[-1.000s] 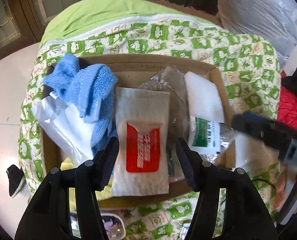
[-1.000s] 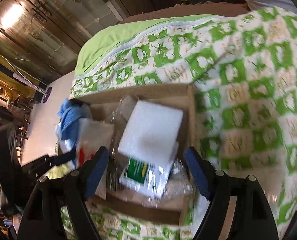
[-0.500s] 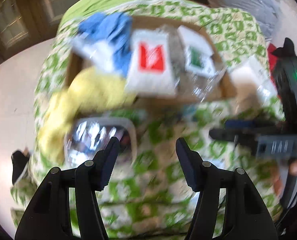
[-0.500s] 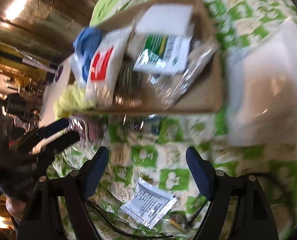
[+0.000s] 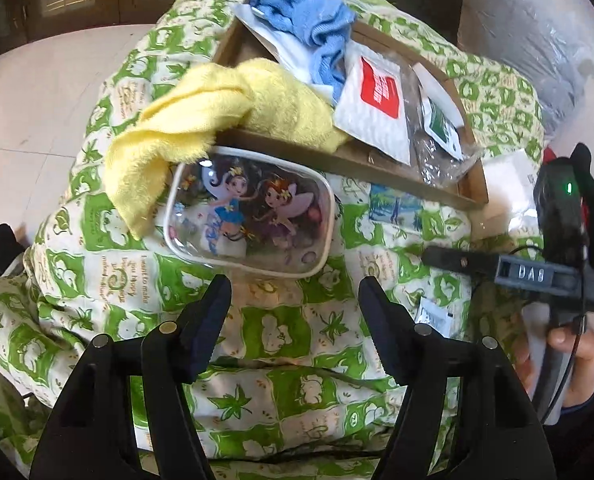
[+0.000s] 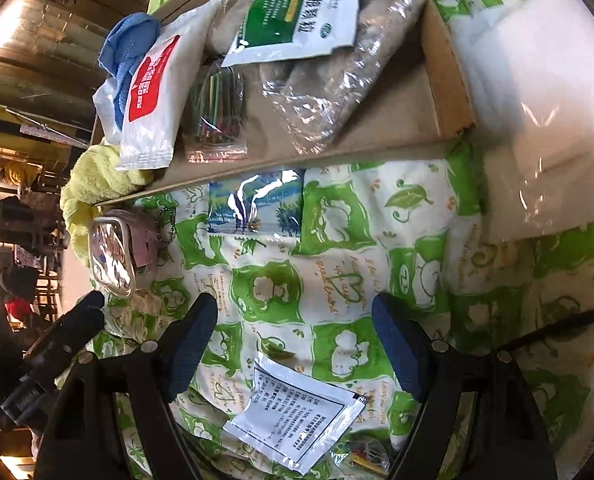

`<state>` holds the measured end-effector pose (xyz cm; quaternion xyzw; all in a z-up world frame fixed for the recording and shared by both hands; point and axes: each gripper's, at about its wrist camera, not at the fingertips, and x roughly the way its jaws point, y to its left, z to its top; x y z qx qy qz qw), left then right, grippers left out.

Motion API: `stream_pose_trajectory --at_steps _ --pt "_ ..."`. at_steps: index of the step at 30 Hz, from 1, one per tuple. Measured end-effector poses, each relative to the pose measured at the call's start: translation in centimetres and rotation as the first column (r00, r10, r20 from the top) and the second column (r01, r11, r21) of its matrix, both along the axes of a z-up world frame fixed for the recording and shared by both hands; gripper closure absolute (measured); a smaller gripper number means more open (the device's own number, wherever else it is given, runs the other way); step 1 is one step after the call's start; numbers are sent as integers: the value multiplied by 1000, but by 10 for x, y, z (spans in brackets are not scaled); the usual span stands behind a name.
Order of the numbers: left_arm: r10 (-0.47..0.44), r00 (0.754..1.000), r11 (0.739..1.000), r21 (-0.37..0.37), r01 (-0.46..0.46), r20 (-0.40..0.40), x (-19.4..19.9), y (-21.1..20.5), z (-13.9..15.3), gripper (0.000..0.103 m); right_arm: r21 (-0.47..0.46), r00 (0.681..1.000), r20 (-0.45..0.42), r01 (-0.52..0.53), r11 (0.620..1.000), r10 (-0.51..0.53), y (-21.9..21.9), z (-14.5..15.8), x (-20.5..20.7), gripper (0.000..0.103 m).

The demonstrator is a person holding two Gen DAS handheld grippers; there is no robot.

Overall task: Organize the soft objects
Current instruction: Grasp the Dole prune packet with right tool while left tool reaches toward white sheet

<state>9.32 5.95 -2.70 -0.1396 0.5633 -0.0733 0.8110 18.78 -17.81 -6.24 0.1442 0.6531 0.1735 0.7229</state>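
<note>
Yellow towel [image 5: 217, 116] draped over box [image 5: 381, 164] edge

Both views were sharp and evenly lit by soft daylight, with only faint shadows on the quilt [image 5: 281, 332]. Glare washed out the plastic-wrapped white bundle [image 6: 537, 92] right of the cardboard box [image 6: 445, 80] and streaked the clear pouch [image 5: 249, 216]. Fisheye bending curved everything toward black corners; the room behind the box stayed dim with warm lamp reflections.
</note>
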Motion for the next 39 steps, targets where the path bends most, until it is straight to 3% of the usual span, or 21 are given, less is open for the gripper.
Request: stream_pose_trajectory --at_steps 10,13,17,20,21,22,28,34,39 --pt "-15 1000 1000 2 15 7 2 -2 1 36 -75 995 56 90 993 -86 42 6 42 22" --pt "-6 1000 1000 1 6 -7 3 0 -2 36 -123 991 82 117 985 -107 59 -1 49 8" --pt "-6 1000 1000 15 6 -17 3 0 -4 36 -240 988 144 93 966 -59 79 0 55 5" --pt "-19 1000 999 27 20 -15 3 -4 -5 36 -271 984 176 70 960 -22 79 7 50 23" --pt "-23 1000 999 32 24 -15 3 -6 -5 36 -256 984 177 62 965 -17 74 10 49 34" --pt "-27 1000 999 39 28 -16 3 -8 -5 36 -233 985 170 51 971 -11 67 12 48 37" --pt "-38 999 997 67 40 -31 5 -15 -8 36 -184 990 125 -42 982 66 37 17 42 41" --pt "-52 998 996 73 55 -39 6 -20 -9 36 -152 986 37 -157 976 164 15 26 9 41" --pt "-192 978 981 22 194 -87 2 -63 -12 36 -184 991 81 -93 979 109 -29 37 -6 41"
